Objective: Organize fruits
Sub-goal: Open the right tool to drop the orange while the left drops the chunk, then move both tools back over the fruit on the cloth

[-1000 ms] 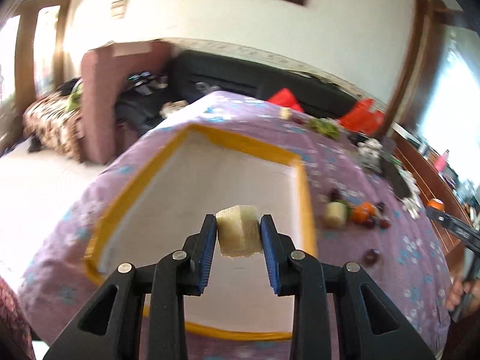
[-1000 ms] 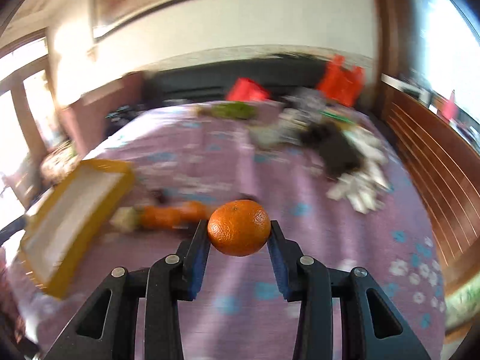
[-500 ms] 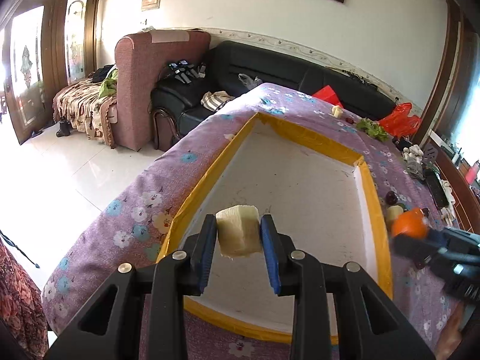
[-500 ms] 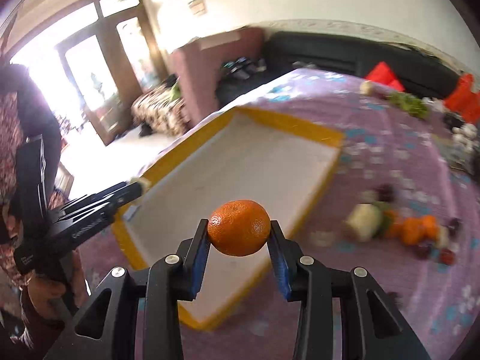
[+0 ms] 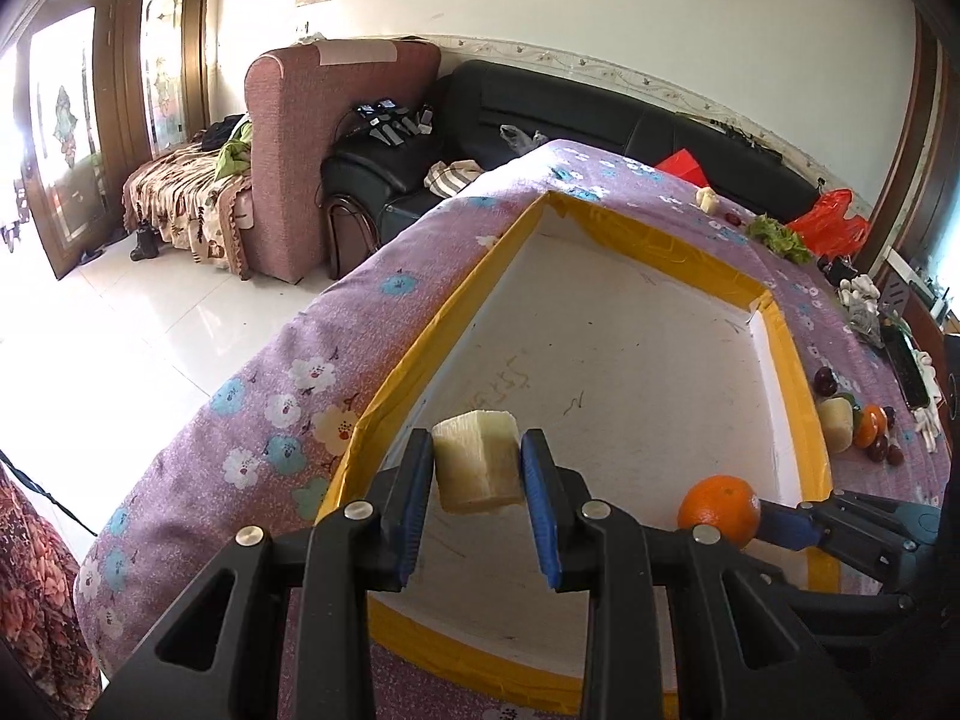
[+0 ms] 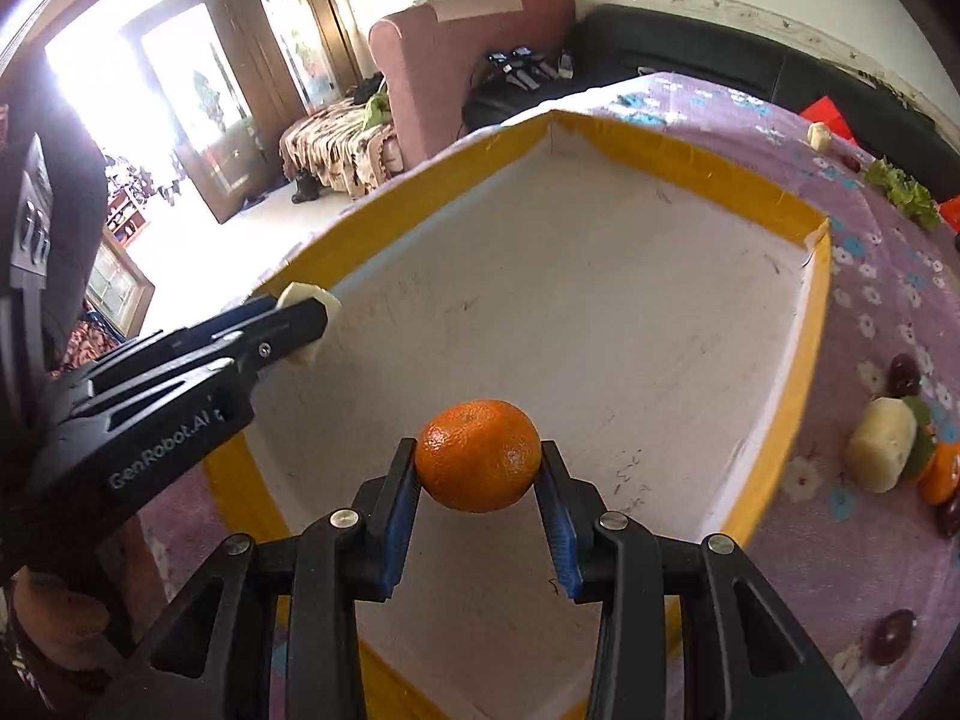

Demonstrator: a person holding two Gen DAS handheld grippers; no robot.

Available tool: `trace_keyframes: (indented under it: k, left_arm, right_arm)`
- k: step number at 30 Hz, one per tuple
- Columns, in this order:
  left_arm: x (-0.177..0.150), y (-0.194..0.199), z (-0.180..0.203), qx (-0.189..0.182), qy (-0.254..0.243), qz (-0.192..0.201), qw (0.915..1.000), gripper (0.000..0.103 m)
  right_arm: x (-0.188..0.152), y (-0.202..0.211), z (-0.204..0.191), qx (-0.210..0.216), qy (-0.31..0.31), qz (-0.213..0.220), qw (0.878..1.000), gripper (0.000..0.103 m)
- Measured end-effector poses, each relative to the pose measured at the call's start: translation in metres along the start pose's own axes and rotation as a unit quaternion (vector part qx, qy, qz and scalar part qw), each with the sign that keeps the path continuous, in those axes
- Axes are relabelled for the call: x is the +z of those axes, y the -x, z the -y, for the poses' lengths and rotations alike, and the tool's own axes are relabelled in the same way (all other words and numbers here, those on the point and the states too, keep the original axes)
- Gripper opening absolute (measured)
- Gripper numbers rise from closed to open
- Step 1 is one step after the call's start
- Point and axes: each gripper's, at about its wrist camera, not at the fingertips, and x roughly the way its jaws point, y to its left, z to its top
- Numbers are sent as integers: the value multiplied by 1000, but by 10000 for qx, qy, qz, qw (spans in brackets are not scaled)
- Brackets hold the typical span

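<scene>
A pale, fibrous, blocky fruit chunk (image 5: pixel 477 461) is pinched between the blue ribbed pads of the left gripper (image 5: pixel 477 474), held over the near-left corner of the white tray (image 5: pixel 606 348) with its yellow taped rim. "GenRobot.AI" is read on the left gripper's black body. A round, dimpled orange (image 6: pixel 478 455) is clamped by the right gripper (image 6: pixel 478 480) over the tray's near edge. Loose fruits (image 6: pixel 900 444) are seen on the purple floral tablecloth (image 6: pixel 864 540), right of the tray.

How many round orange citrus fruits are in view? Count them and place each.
2: one round orange citrus fruit clamped in the right hand-held gripper over the yellow-rimmed white tray, one in the loose fruit pile on the purple floral tablecloth. Others may be hidden there.
</scene>
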Motion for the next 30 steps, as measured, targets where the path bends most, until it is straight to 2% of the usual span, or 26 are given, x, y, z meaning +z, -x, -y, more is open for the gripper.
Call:
trace_keyframes:
  k: [6, 9, 11, 14, 18, 21, 24, 26, 28, 30]
  left_arm:
    - [-1, 1, 4, 174, -43, -45, 9998, 30]
    - [-2, 8, 6, 239, -79, 30, 9997, 34]
    - [-2, 16, 6, 279, -107, 117, 9995, 48]
    - [0, 30, 8, 279, -93, 226, 9993, 61]
    - [2, 47, 11, 316, -69, 309, 9990, 72]
    - [1, 62, 18, 316, -54, 353, 9989, 83]
    - [-4, 81, 27, -161, 0, 379, 9992, 88]
    - [-10, 98, 32, -613, 94, 630, 9961, 99]
    - [-17, 113, 39, -1019, 79, 912, 9906, 102]
    - [-19, 116, 50, -1130, 50, 862, 9898, 102]
  right_arm:
    - [-2, -7, -3, -70, 79, 8, 9999, 43]
    - [-1, -7, -3, -83, 80, 39, 9999, 44]
    - [-1, -4, -3, -70, 82, 79, 9999, 44]
    - [-2, 7, -5, -66, 86, 226, 9997, 46]
    - [-3, 29, -3, -88, 44, 475, 9988, 57]
    - [-9, 53, 7, -231, -58, 736, 9970, 58]
    - [-19, 79, 25, -371, -293, 952, 9943, 62]
    - [-24, 96, 41, -489, -440, 1073, 9920, 64]
    - [-33, 116, 61, -710, -596, 1207, 9884, 67]
    - [-45, 138, 87, -1010, -781, 1362, 9824, 70]
